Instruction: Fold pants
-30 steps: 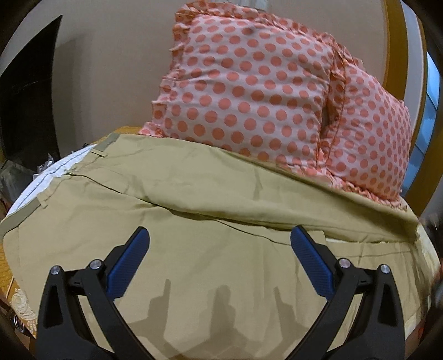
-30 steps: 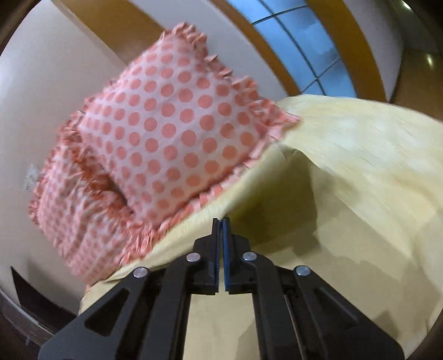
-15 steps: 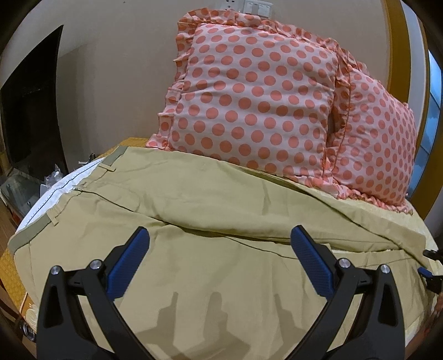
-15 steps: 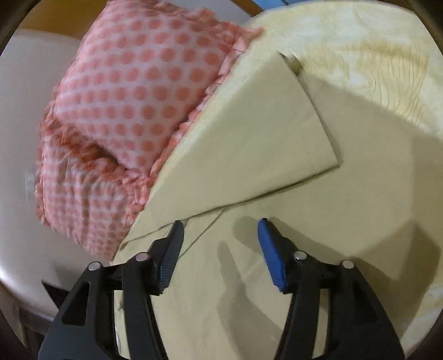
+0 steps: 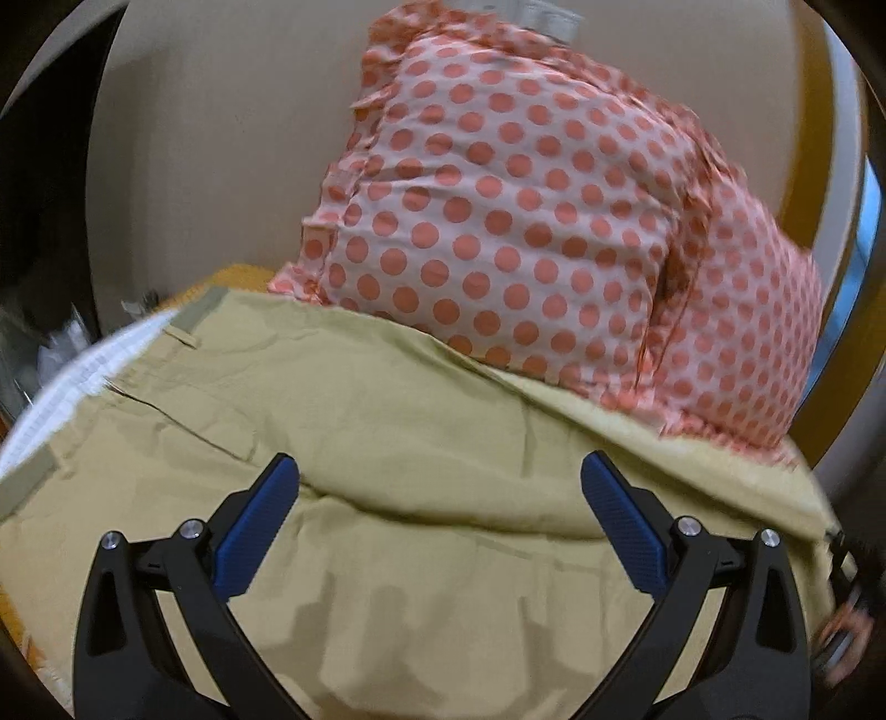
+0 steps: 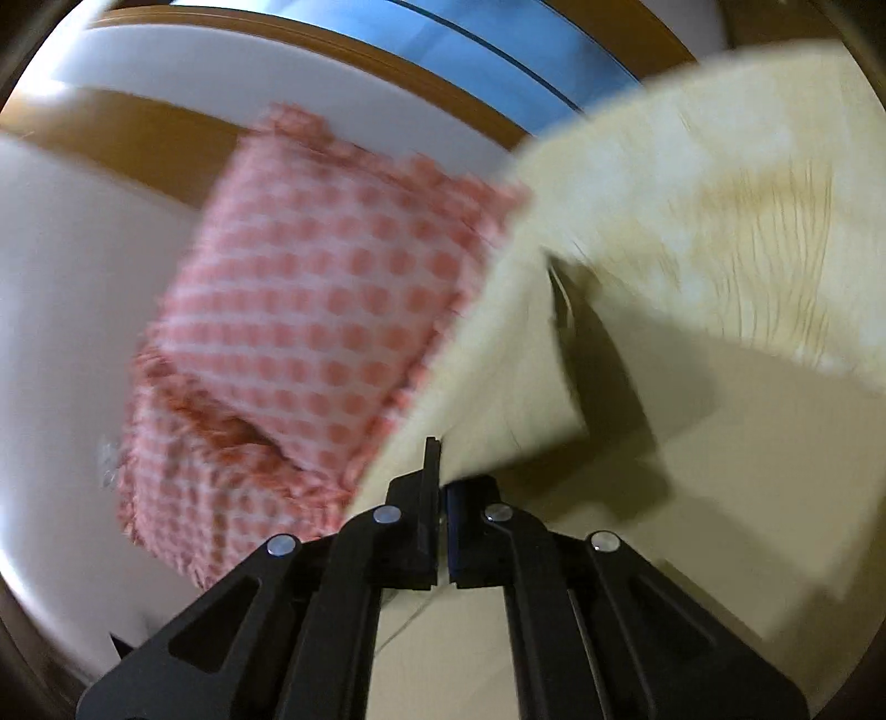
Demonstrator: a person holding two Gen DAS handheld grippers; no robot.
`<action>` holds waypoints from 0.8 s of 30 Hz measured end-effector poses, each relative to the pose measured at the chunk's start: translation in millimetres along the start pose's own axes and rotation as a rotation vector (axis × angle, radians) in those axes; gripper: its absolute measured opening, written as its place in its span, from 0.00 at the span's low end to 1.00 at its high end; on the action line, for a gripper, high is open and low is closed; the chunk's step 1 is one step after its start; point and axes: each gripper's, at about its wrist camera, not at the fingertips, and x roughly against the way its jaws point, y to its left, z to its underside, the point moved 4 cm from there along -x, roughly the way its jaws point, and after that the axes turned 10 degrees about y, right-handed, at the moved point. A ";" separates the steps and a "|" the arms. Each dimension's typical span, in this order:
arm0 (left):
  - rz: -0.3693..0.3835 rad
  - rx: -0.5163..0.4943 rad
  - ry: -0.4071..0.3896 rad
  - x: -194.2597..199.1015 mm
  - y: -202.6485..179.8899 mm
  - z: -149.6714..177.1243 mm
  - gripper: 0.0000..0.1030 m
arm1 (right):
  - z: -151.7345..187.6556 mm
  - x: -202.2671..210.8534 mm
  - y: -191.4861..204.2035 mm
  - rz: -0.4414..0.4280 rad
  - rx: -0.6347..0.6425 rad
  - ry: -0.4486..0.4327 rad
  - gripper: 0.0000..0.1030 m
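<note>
Khaki pants [image 5: 387,443] lie spread across the bed, the waistband with its white lining [image 5: 72,382] at the left. My left gripper [image 5: 440,520] hangs open above the middle of the pants, touching nothing. In the right wrist view my right gripper [image 6: 440,476] is shut on a leg of the pants [image 6: 515,382] and holds it lifted off the bed, with a dark shadow under it. The right gripper shows blurred at the right edge of the left wrist view [image 5: 847,581].
Two pink pillows with orange dots [image 5: 526,221] lean against the wall behind the pants, also in the right wrist view [image 6: 310,321]. A yellowish bedspread [image 6: 747,221] lies under the pants. Dark furniture [image 5: 39,221] stands at the left, a window [image 6: 498,33] at the right.
My right gripper was open over the pant leg half a second ago; now it has shut on it and lifted it. My left gripper stayed open and shifted slightly.
</note>
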 end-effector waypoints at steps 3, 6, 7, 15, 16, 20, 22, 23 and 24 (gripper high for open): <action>0.028 0.065 0.079 -24.6 11.6 -20.5 0.97 | -0.8 18.7 4.0 -0.075 -0.004 -0.039 0.02; 0.021 0.102 0.138 -54.0 16.8 -40.0 0.94 | -3.2 22.6 -0.2 -0.111 -0.021 -0.038 0.02; 0.010 0.114 0.160 -66.8 18.4 -46.6 0.93 | -3.6 21.8 -2.0 -0.113 -0.022 -0.034 0.02; -0.127 0.247 0.329 -149.7 41.2 -69.7 0.70 | -7.8 14.2 -8.0 -0.122 -0.015 -0.014 0.02; -0.143 0.247 0.333 -156.1 43.3 -72.9 0.56 | -9.1 12.4 -8.5 -0.122 -0.014 -0.009 0.02; -0.107 0.315 0.311 -154.8 62.8 -74.8 0.08 | -13.5 11.8 -4.7 -0.118 0.016 0.010 0.02; -0.077 0.306 0.262 -128.0 64.0 -70.5 0.05 | -15.5 17.8 -2.7 -0.119 0.031 0.012 0.02; -0.065 0.274 0.219 -98.7 61.1 -64.0 0.05 | -16.1 22.0 -2.4 -0.119 0.038 0.010 0.02; -0.057 0.259 0.193 -79.9 58.9 -58.4 0.05 | -16.6 27.9 -2.4 -0.116 0.048 0.006 0.02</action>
